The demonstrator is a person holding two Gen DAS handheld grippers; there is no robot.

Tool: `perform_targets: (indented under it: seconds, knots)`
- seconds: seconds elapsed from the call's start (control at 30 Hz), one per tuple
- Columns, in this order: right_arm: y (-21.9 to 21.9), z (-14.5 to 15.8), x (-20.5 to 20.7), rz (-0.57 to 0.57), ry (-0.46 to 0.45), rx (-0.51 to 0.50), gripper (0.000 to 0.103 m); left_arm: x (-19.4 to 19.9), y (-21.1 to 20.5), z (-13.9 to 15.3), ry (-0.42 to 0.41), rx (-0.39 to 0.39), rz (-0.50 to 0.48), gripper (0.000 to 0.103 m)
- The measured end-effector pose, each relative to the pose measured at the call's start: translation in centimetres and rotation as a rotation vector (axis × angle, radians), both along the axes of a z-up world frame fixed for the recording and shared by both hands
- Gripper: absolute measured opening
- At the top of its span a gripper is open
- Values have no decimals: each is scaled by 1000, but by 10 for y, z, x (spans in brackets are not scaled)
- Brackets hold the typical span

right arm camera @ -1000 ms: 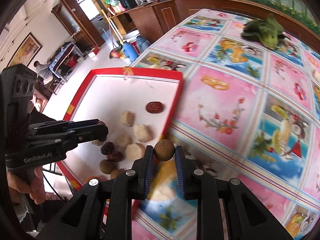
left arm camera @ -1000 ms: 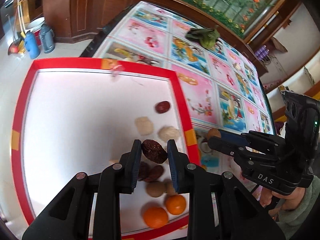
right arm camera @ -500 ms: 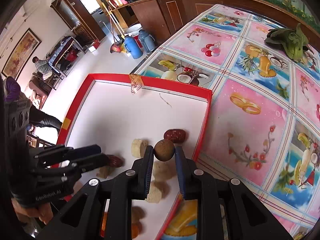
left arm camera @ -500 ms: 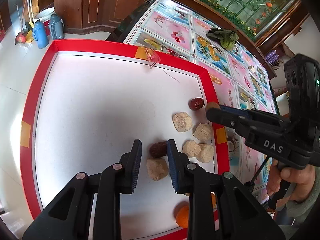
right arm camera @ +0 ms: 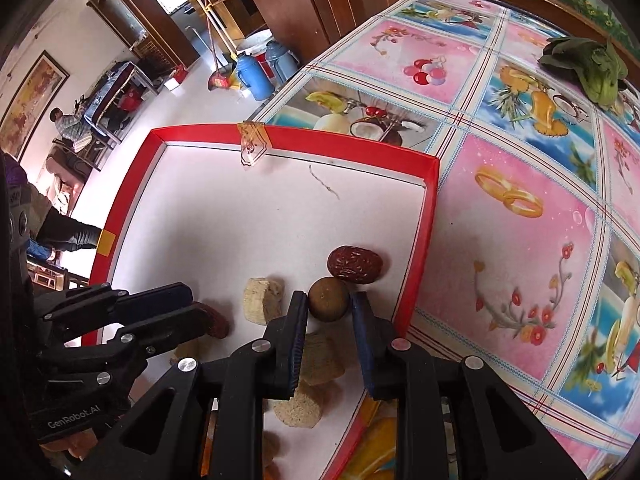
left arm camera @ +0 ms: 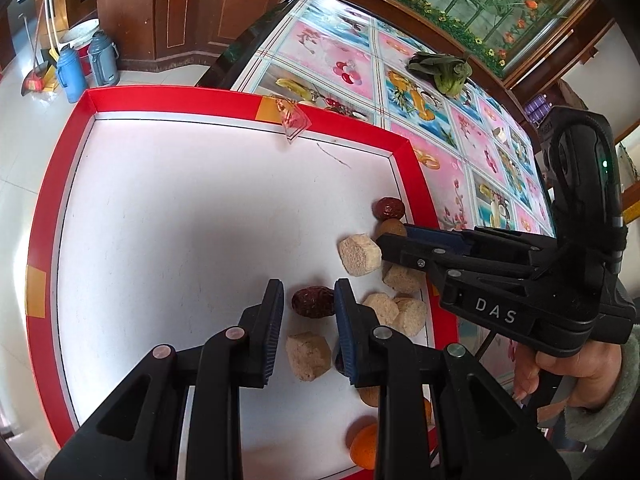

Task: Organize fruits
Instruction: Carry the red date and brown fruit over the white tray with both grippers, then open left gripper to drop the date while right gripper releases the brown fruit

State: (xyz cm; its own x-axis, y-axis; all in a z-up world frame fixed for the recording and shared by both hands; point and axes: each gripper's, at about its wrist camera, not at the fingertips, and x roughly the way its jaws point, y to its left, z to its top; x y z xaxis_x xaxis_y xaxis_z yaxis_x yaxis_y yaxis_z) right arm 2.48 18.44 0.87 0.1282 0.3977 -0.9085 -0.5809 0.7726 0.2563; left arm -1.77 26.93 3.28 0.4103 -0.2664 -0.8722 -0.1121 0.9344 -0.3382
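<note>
A red-rimmed white tray (left arm camera: pixel 132 94) lies on the table and holds the fruit. My left gripper (left arm camera: pixel 309 307) has its jaws apart around a dark red date (left arm camera: pixel 313 301), which touches the right pad only and looks to rest on the tray. My right gripper (right arm camera: pixel 330 312) has a round brown fruit (right arm camera: pixel 328 299) between its pads with a small gap on the right side. A second date (right arm camera: pixel 354 264) lies just beyond it. Several beige fruit chunks (left arm camera: pixel 359 254) and oranges (left arm camera: pixel 363 446) lie near the tray's right edge.
The table carries a pink and blue fruit-print cloth (right arm camera: pixel 516 208). A green leafy vegetable (left arm camera: pixel 444 70) lies at the far end. Torn tape (left arm camera: pixel 294 120) hangs over the tray's far rim. Thermos jugs (left arm camera: pixel 72 72) stand on the floor beyond.
My left gripper has opened and its date now sits low on the tray. My right gripper has come down over the tray's right side with the brown fruit, its jaws slightly wider.
</note>
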Motion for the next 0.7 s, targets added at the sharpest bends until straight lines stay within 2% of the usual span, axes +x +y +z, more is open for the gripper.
perform_targets:
  seconds: [0.13, 0.2, 0.23, 0.27, 0.3, 0.4, 0.5, 0.57, 0.63, 0.7]
  knots:
    - [1, 2, 0, 4, -8, -5, 27, 0, -2, 1, -3, 20, -5, 24]
    - [0, 5, -2, 9, -12, 4, 32, -1, -2, 1, 1, 22, 3, 24]
    - [-1, 7, -4, 10, -18, 9, 37, -1, -2, 2, 3, 25, 9, 24]
    - [-2, 10, -5, 9, -29, 9, 45, -2, -3, 2, 4, 31, 13, 24]
    - [-4, 14, -7, 10, -45, 13, 48, -2, -3, 3, 3, 40, 16, 24]
    - [-10, 25, -14, 12, -61, 35, 50, -4, -6, 5, 8, 61, 16, 24]
    - [-16, 36, -22, 18, -80, 53, 58, -8, -9, 10, 8, 74, 16, 36]
    - [-22, 43, -31, 25, -102, 55, 71, -12, -12, 16, -9, 88, 20, 52]
    - [-26, 50, -42, 41, -129, 55, 73, -16, -16, 21, -21, 100, 20, 58]
    - [-32, 54, -53, 67, -149, 44, 74, -18, -20, 24, -24, 108, 16, 59]
